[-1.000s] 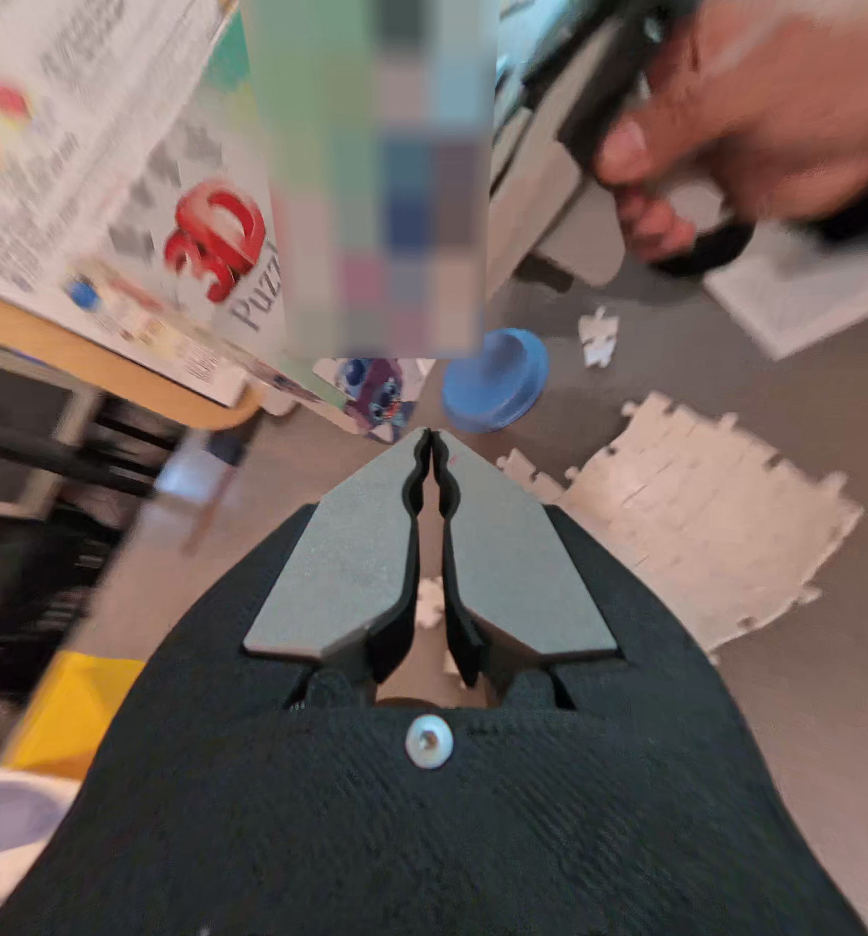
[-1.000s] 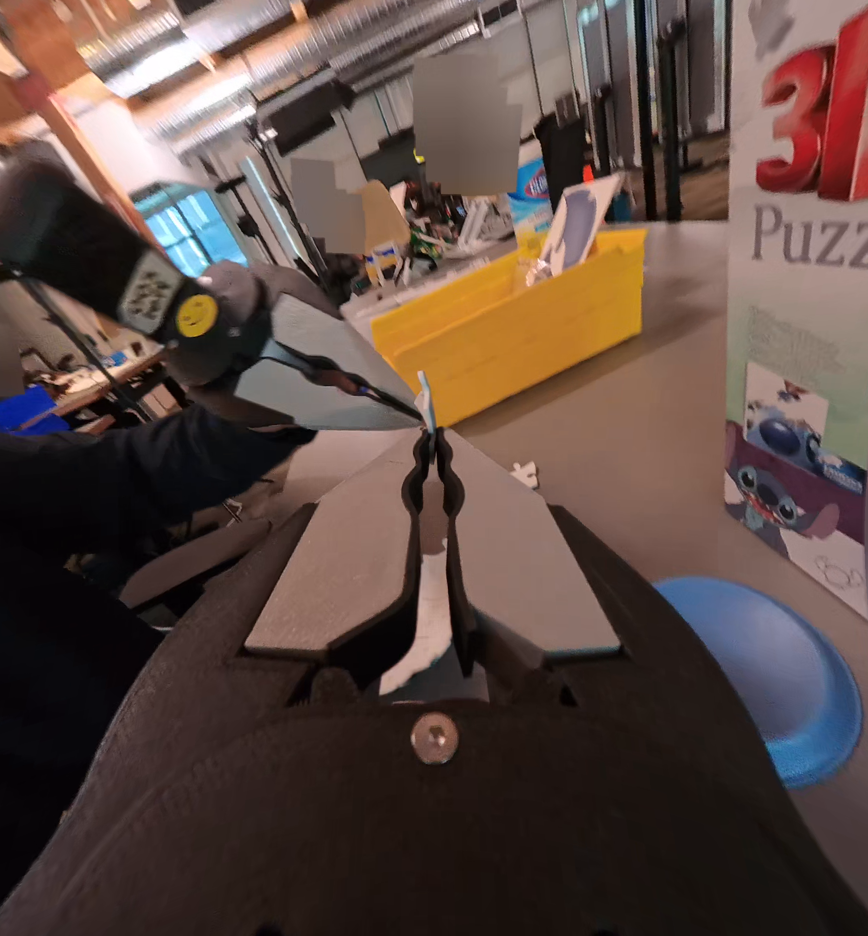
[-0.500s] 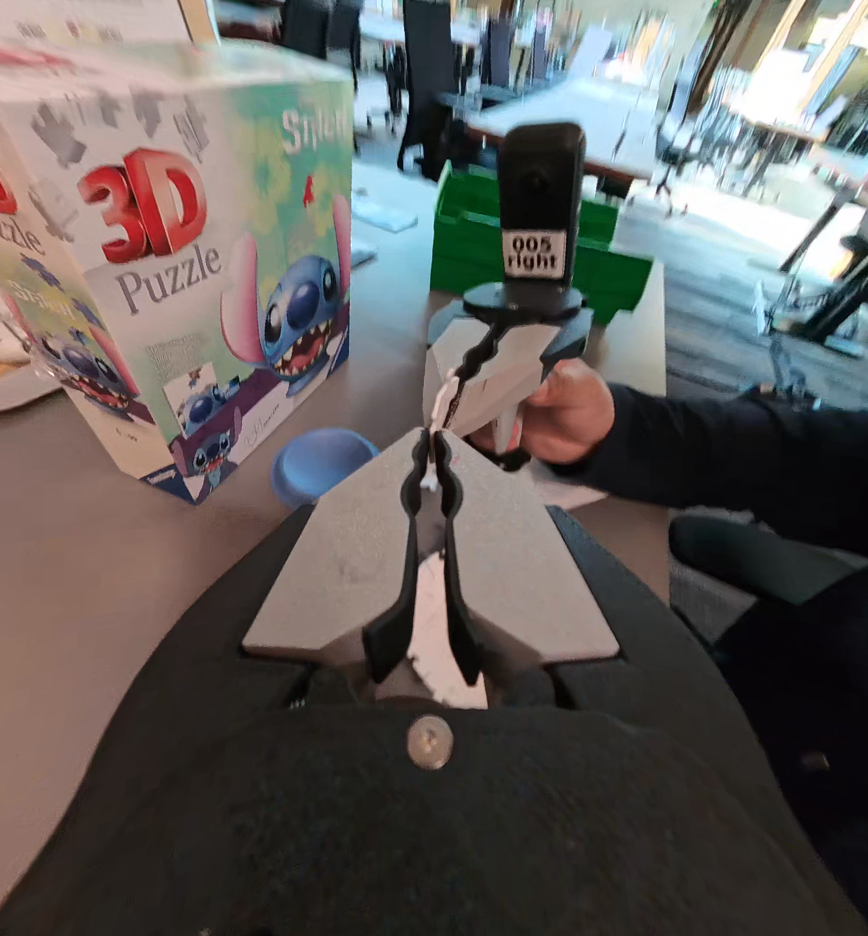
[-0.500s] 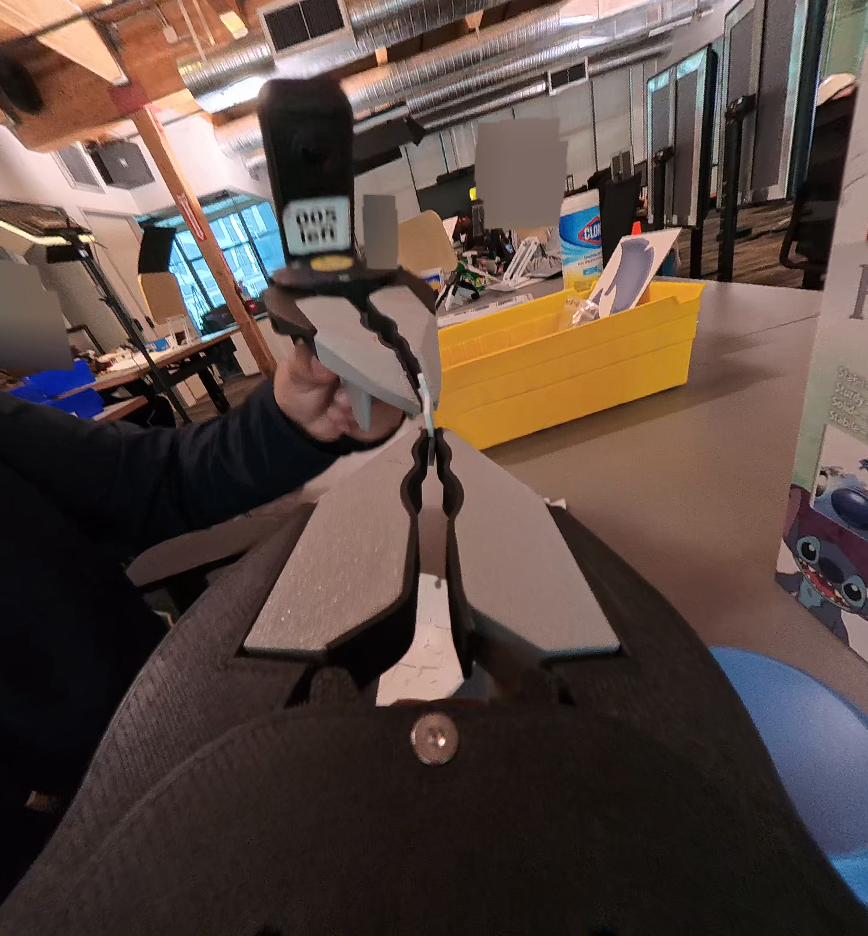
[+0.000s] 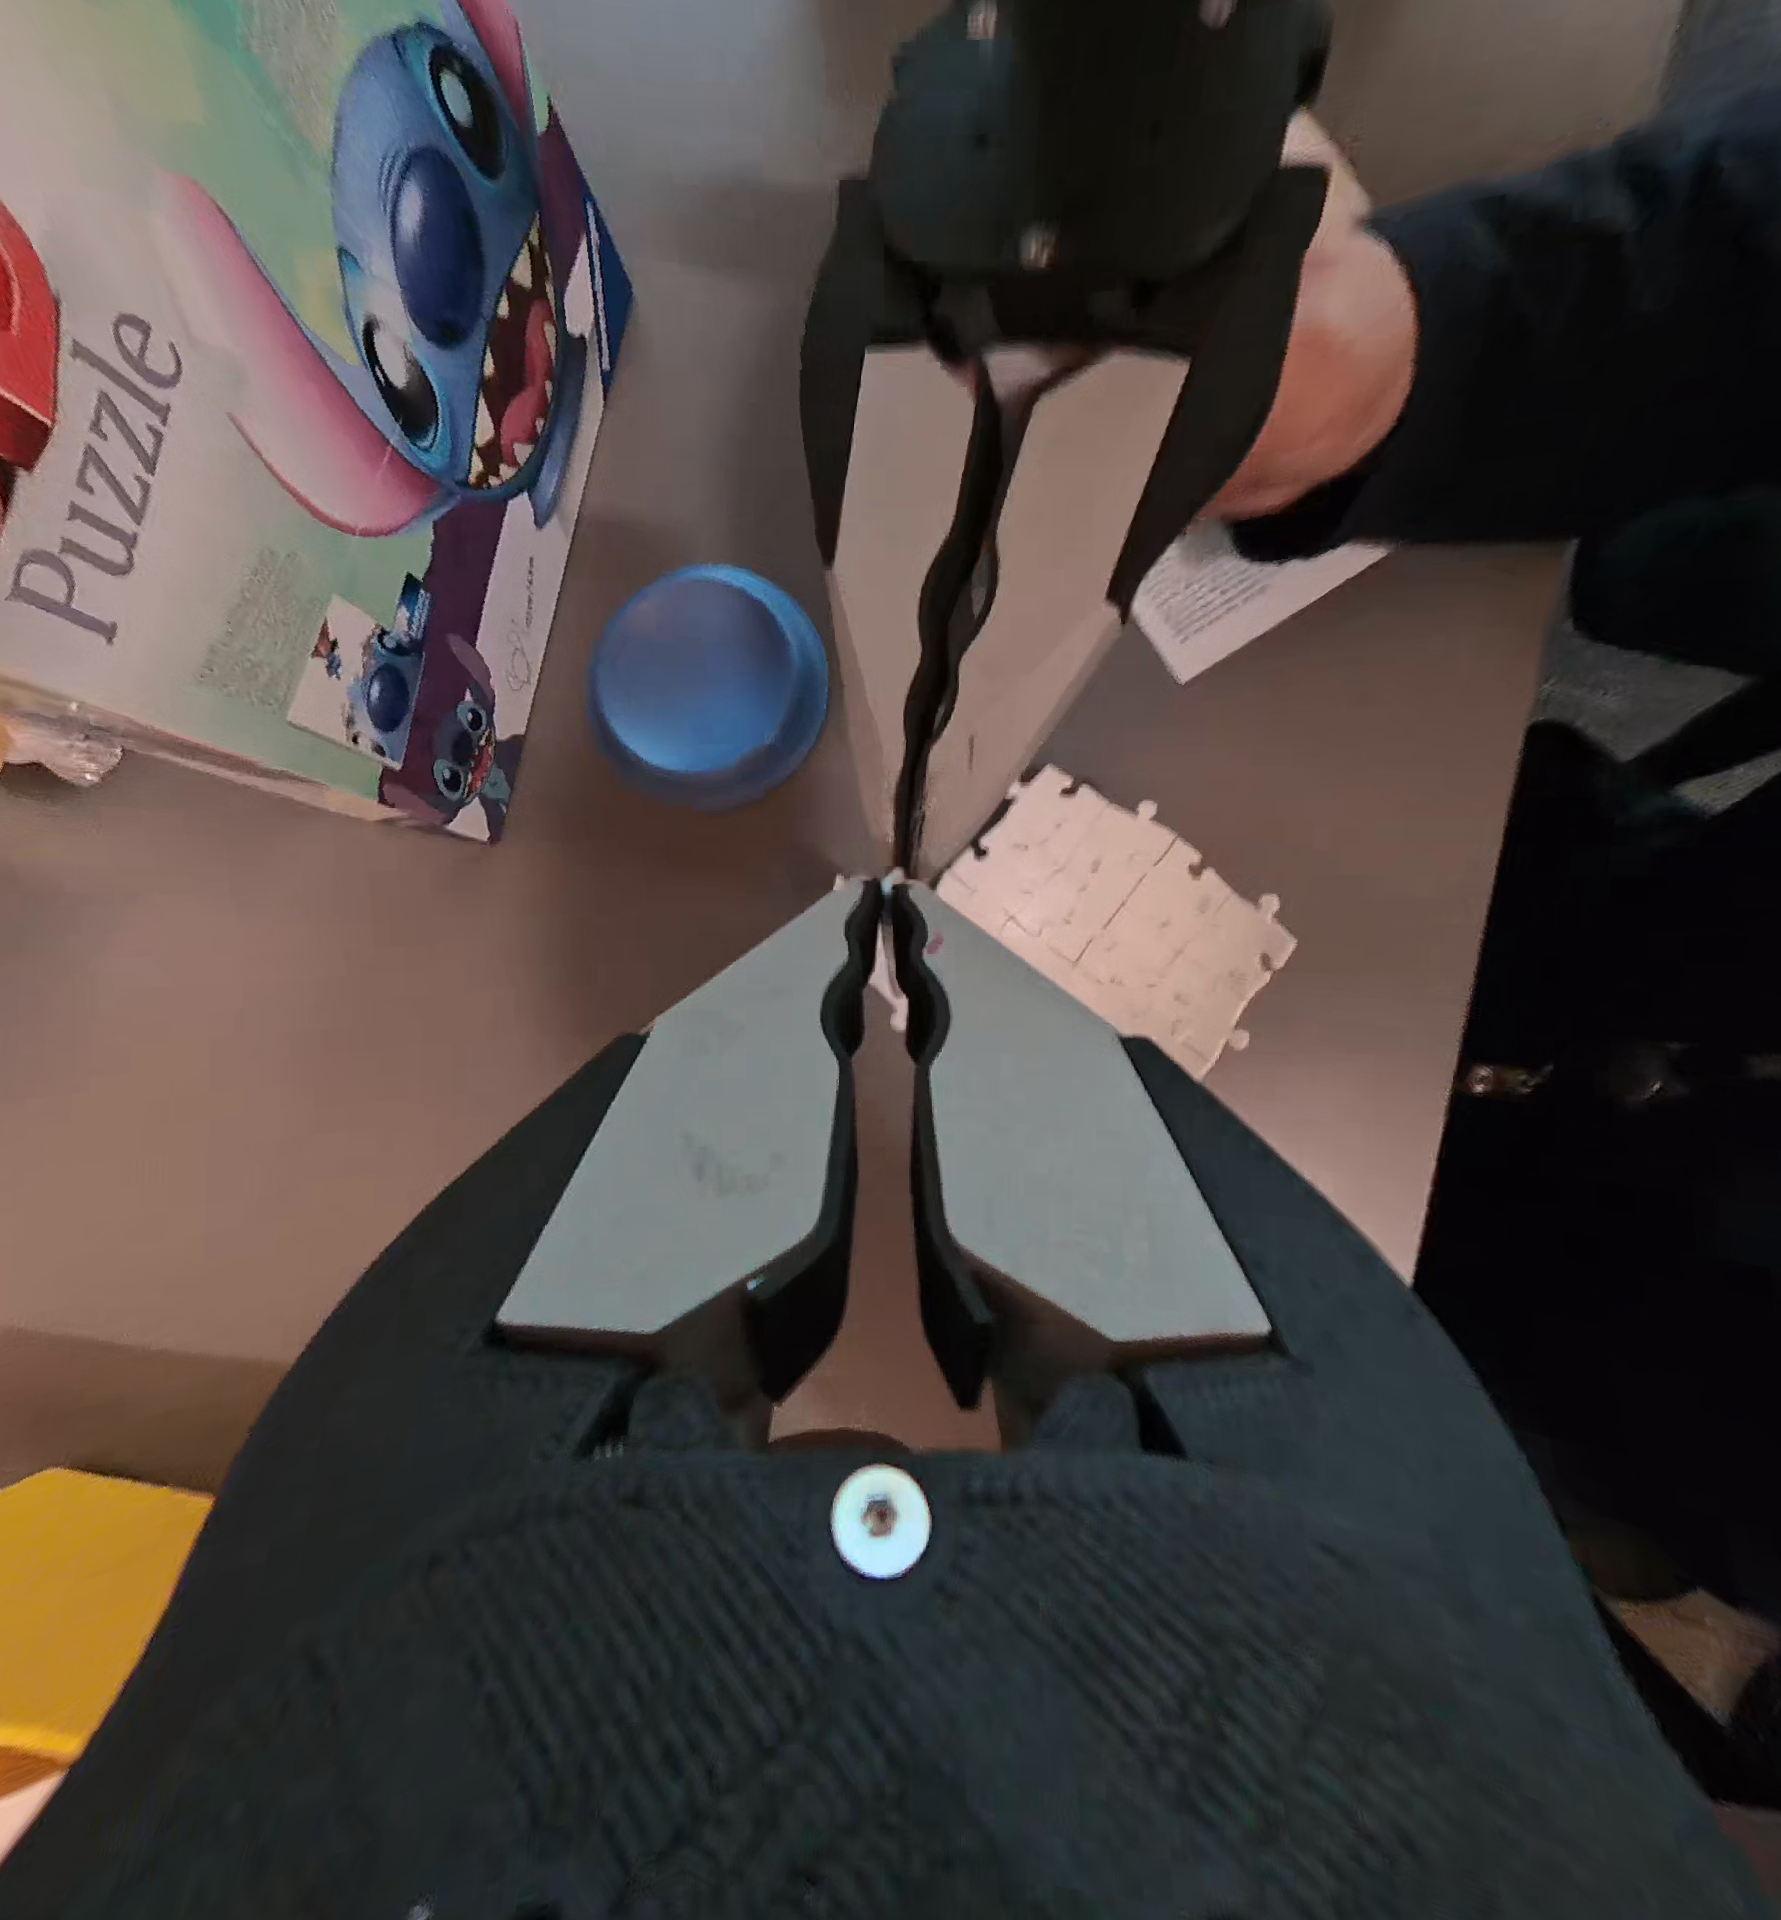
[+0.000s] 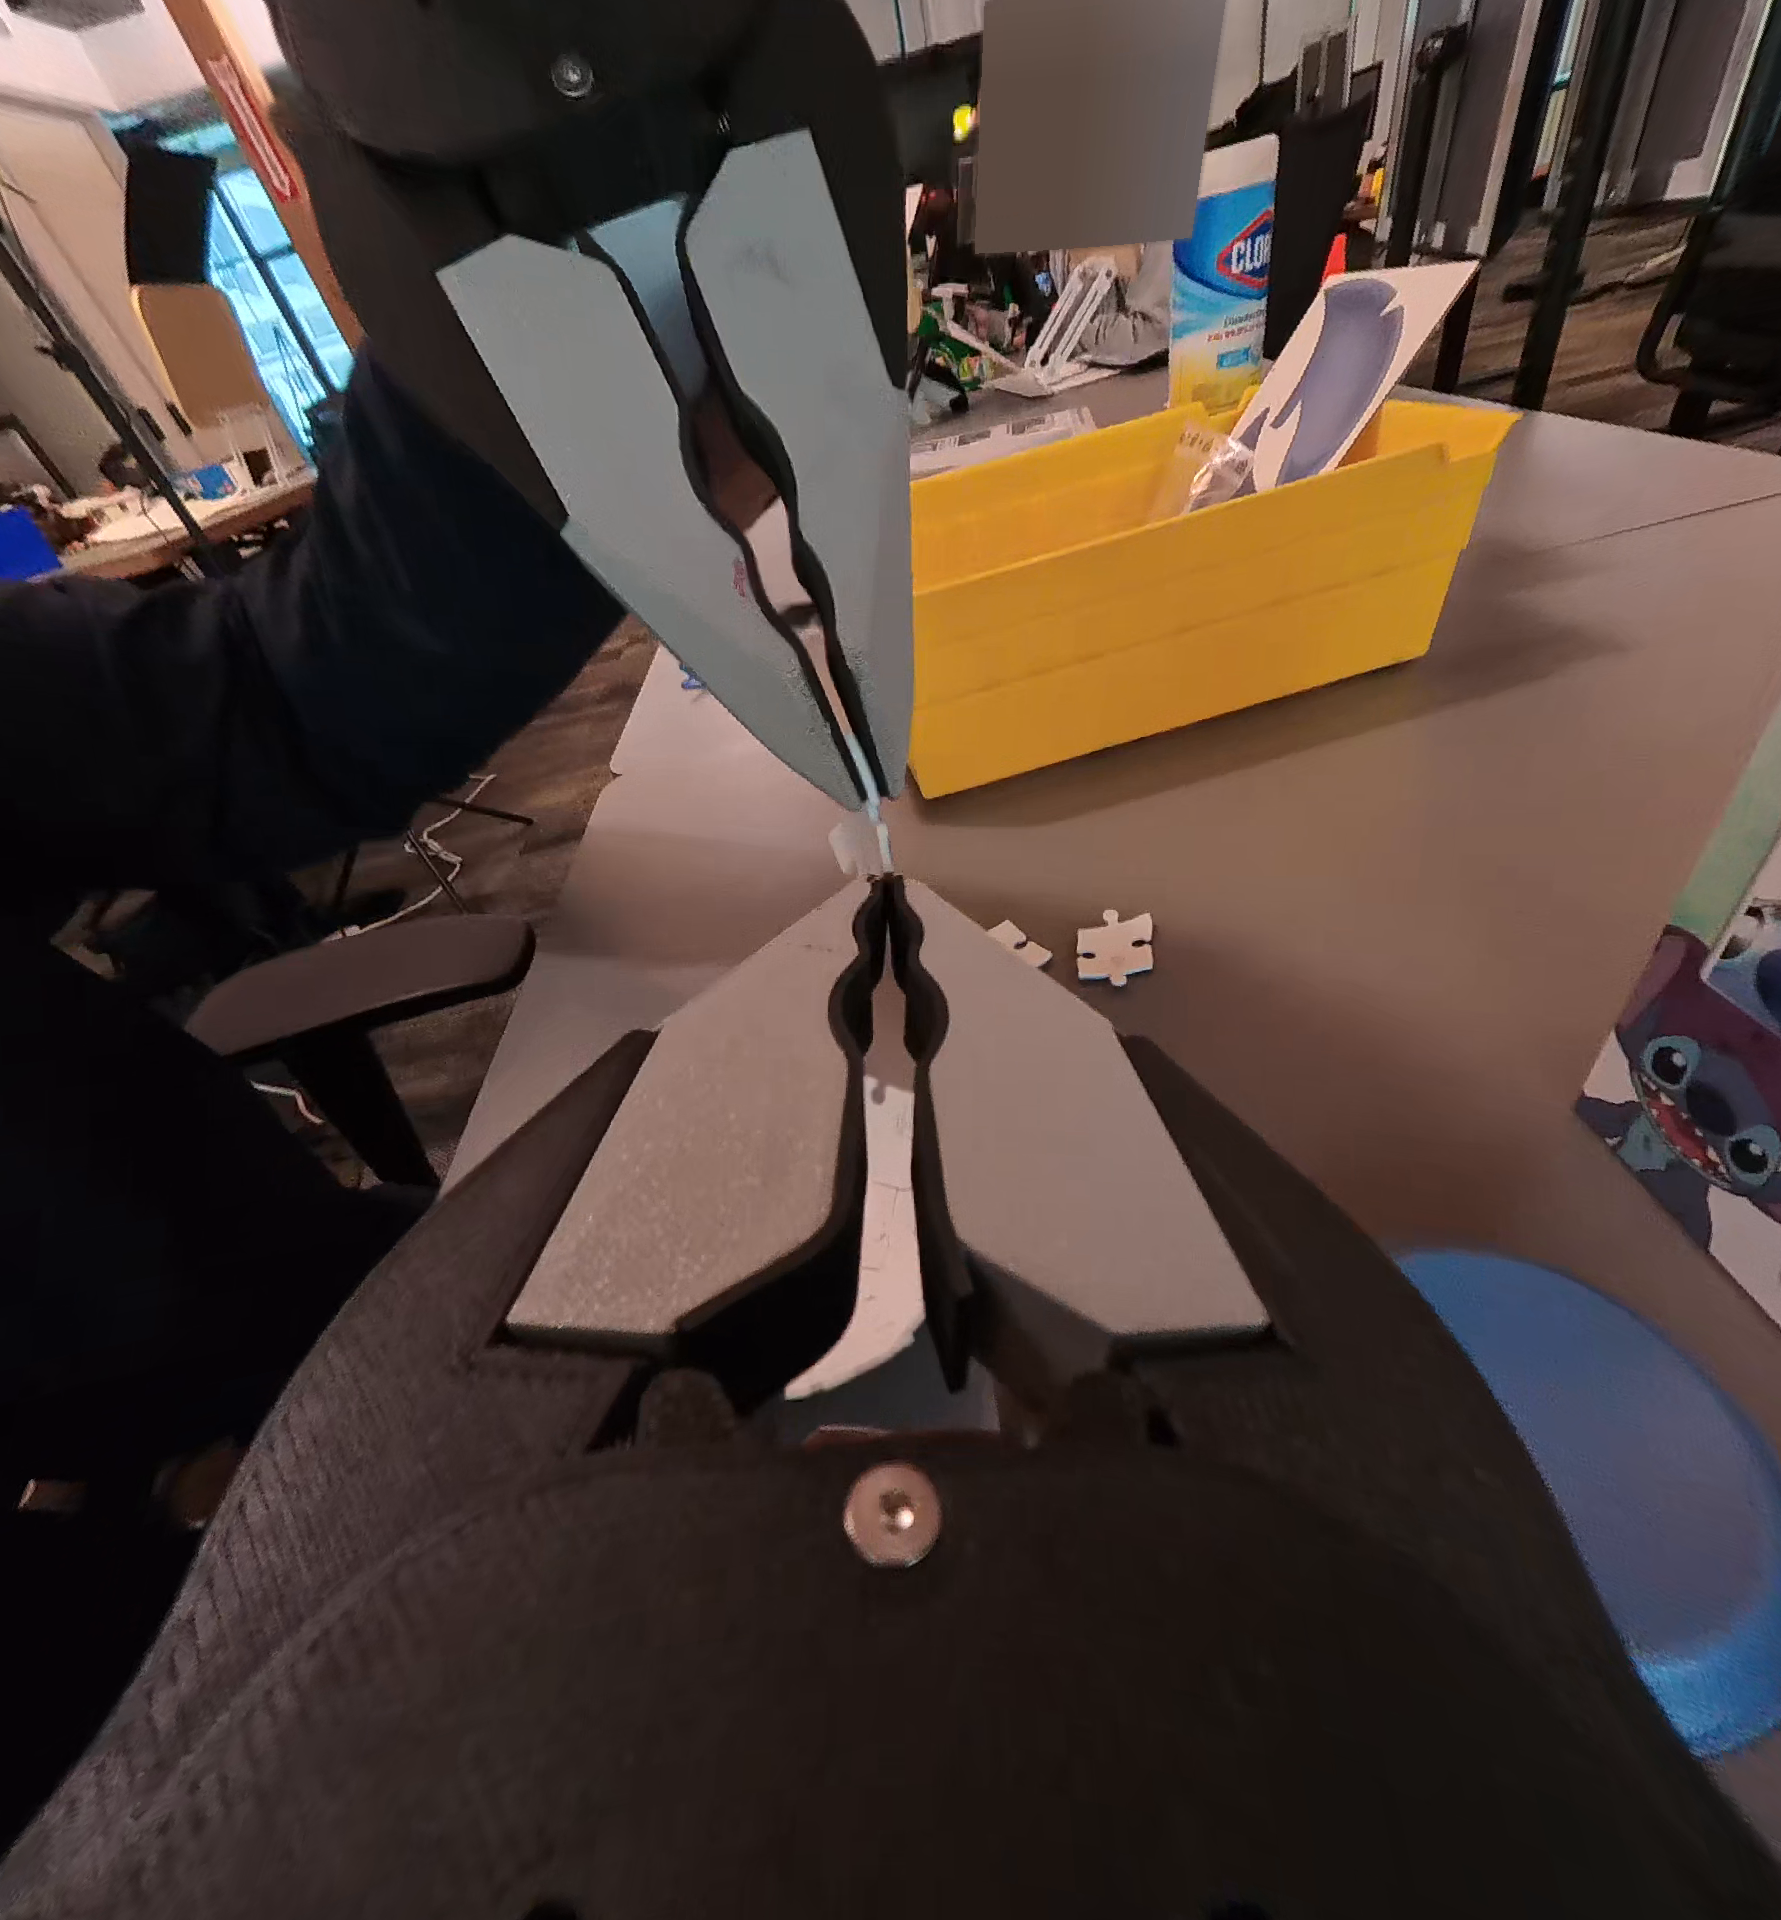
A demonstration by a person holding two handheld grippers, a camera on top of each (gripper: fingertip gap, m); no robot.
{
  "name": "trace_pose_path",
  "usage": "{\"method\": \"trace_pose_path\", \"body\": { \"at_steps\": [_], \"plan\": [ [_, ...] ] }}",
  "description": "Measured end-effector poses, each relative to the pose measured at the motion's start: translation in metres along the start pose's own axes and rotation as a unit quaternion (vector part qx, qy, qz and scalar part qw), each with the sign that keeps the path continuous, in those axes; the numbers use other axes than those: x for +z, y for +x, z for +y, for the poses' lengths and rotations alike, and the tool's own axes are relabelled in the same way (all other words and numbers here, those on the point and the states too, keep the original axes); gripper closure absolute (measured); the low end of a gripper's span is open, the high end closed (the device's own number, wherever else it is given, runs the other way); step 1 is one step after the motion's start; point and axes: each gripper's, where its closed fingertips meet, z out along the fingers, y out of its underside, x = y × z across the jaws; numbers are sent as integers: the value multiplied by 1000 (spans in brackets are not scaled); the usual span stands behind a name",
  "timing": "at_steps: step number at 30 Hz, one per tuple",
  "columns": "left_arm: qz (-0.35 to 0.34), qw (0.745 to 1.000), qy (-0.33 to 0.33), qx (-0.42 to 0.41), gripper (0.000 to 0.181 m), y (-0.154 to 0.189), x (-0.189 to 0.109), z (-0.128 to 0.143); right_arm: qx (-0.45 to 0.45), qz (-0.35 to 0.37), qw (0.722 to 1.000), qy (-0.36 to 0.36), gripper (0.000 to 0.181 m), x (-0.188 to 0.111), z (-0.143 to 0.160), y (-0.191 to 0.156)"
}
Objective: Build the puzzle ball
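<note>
Grippers meet tip to tip above the desk (image 5: pixel 242 1039). Left gripper (image 5: pixel 884 894) points forward and down, jaws pinched nearly together on a small white puzzle piece (image 6: pixel 858 844) at its very tips. Right gripper (image 6: pixel 886 888) faces it from the opposite side, jaws likewise closed to a thin slit, gripping a curved white sheet of joined pieces (image 6: pixel 881 1268) that runs back between its fingers. A hand (image 5: pixel 1312 353) in a dark sleeve holds the right gripper's handle.

A yellow bin (image 6: pixel 1177 582) near the desk's far edge holds a clear plastic bag (image 6: pixel 1203 478) and a printed card (image 6: pixel 1333 364) standing upright. Below the grippers, near the desk's edge, lies a flat white assembled puzzle section (image 5: pixel 1125 914), with a blue dome stand (image 5: pixel 704 686) and the puzzle box (image 5: pixel 273 416) beside it. Two loose pieces (image 6: pixel 1114 945) lie toward the bin.
</note>
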Motion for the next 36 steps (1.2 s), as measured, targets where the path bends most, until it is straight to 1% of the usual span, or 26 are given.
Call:
{"method": "trace_pose_path", "body": {
  "at_steps": [2,5,8,9,10,12,14,15,18,20,21,22,23,25,30,33,34,36],
  "plan": [
    [-3,999,29,-14,181,-2,0,-6,5,3,1000,14,181,0,-3,1],
    [-7,999,42,-31,181,-5,2,-4,27,-5,999,20,181,1,-1,4],
    [-1,998,52,-21,181,-3,1,-5,49,-23,998,28,181,0,-2,4],
    [9,998,56,-20,181,-2,0,-7,52,-20,998,29,173,0,-3,5],
    [15,998,60,-20,181,-1,-1,-8,52,-19,998,32,170,-1,-4,6],
    [22,997,71,-10,181,1,-2,-11,49,-36,997,39,175,-1,-7,1],
    [25,997,77,-5,181,2,-2,-13,49,-60,996,37,175,2,-6,-8],
    [33,996,78,-1,181,6,0,-14,48,-68,996,33,179,4,-5,-10],
    [30,997,75,6,181,8,5,-12,36,-56,998,15,181,5,1,-8],
    [33,996,76,-20,180,6,7,-9,34,-47,998,8,181,4,3,-5],
    [30,996,71,-36,172,2,9,-6,35,-42,998,9,181,3,3,-4],
    [26,996,67,-51,159,-2,10,-2,38,-38,999,9,181,2,3,-2],
    [28,996,65,-63,164,-5,12,2,40,-34,999,7,181,2,3,0],
    [54,993,74,-74,180,0,15,4,41,-25,999,0,181,0,5,3],
    [50,994,69,-65,181,0,25,8,49,-14,998,-30,181,1,14,9],
    [62,992,75,-78,180,0,29,10,55,-13,997,-45,181,-2,19,10],
    [65,992,70,-84,172,-1,32,13,58,-4,997,-57,181,-3,23,14],
    [54,991,57,-107,136,-10,39,26,64,23,994,-85,181,-7,33,24]
  ]
}}
